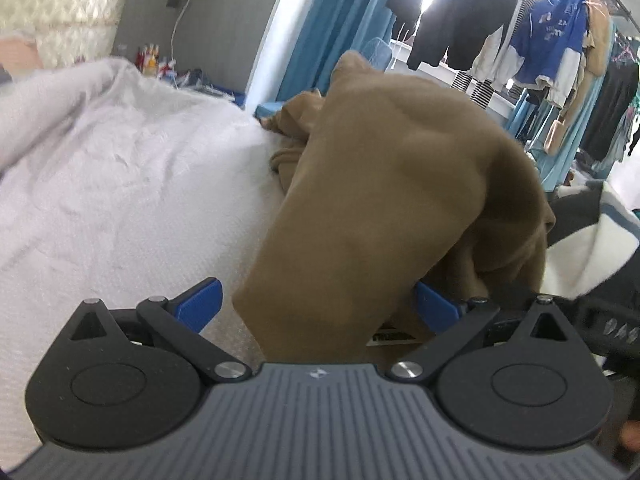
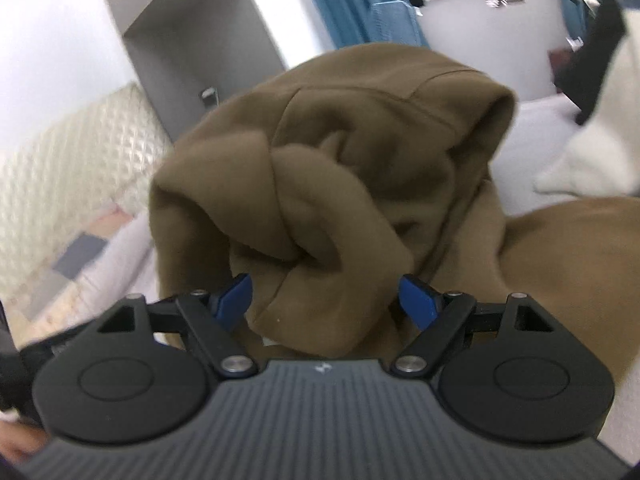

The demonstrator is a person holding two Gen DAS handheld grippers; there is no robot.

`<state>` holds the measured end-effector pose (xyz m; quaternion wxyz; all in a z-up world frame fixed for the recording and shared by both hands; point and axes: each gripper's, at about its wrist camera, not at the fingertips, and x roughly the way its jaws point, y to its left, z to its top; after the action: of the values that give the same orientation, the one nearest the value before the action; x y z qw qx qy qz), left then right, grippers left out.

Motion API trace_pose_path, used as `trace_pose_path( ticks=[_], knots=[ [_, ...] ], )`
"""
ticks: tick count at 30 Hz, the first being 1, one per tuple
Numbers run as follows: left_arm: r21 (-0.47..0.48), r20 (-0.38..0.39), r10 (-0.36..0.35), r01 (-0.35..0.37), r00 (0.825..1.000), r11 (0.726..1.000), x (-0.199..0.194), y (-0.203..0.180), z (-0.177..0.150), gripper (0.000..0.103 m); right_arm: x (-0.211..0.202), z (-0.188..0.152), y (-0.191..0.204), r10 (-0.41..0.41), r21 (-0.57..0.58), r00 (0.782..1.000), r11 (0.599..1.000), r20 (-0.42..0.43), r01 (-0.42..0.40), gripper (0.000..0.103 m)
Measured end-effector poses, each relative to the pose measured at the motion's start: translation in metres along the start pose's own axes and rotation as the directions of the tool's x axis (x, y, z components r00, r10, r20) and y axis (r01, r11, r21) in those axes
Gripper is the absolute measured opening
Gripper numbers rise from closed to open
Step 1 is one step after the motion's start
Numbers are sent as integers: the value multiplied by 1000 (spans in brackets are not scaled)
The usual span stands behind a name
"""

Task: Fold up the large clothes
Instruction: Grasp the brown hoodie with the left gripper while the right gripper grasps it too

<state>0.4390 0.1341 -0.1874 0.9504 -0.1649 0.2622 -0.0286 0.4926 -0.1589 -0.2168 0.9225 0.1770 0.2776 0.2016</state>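
The right gripper [image 2: 324,300] has its blue fingers [image 2: 234,300] spread wide, with a bunched fold of the brown hoodie [image 2: 340,184] between them. A white garment [image 2: 592,152] lies beyond it.

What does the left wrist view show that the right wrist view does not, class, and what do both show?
Only the left wrist view shows the blue jersey among hanging clothes and the bottles beyond the white bedding. Only the right wrist view shows the quilted headboard and the garment's bunched folds up close. Both show the brown garment lying between wide-open blue tool fingers.
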Motion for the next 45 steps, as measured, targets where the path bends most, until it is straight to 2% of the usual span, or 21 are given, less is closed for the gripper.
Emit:
trace_pose_path(
  ticks=[3,5,6,8,9,10,13,18,20,23,30,36,42,45],
  knots=[
    [19,-7,-6,6,1000,1000,17,6,-4,99,13,-8,4,-22,-56,999,998,24,24,83],
    [44,-43,8,-7,999,999,30,7,-4,88,20,-12,1,-27,-44,1000,999,7,28,79],
    [44,-41,15,-13,999,999,32,9,-5,86,21,-13,1,-34,-48,999,998,3,34,69],
    [29,-27,0,0,1000,1000,32,13,-4,72,20,-11,2,-46,-60,999,997,7,46,58],
    [24,-20,4,-3,1000,1000,30,13,-3,69,17,-9,3,-57,-53,998,997,11,57,43],
    [22,-13,14,-14,1000,1000,28,13,-2,62,14,-6,3,-62,-44,998,997,9,62,34],
    [30,4,52,-52,999,998,19,11,3,50,3,0,-3,-28,14,1000,1000,4,28,19],
    [37,98,36,-40,994,999,-23,-3,6,40,-31,7,13,14,-19,999,1000,50,-13,14],
    [27,141,28,-32,990,999,-44,-8,8,36,-50,9,22,44,-53,996,998,81,-39,13],
    [12,179,15,-18,984,1000,-81,-17,9,34,-81,11,26,100,-44,990,994,98,-96,13],
    [-5,178,-23,25,984,1000,-170,-36,-22,30,-160,14,34,184,-42,971,983,150,-180,11],
    [-25,190,-31,36,981,999,-240,-51,-57,28,-217,5,44,254,-116,948,965,189,-235,10],
    [-70,204,-28,43,979,997,-317,-57,-93,28,-267,-13,50,346,-183,928,929,134,-320,10],
    [-66,183,-17,30,983,997,-348,-63,-115,28,-286,-23,49,385,-169,919,914,82,-368,10]
  ],
)
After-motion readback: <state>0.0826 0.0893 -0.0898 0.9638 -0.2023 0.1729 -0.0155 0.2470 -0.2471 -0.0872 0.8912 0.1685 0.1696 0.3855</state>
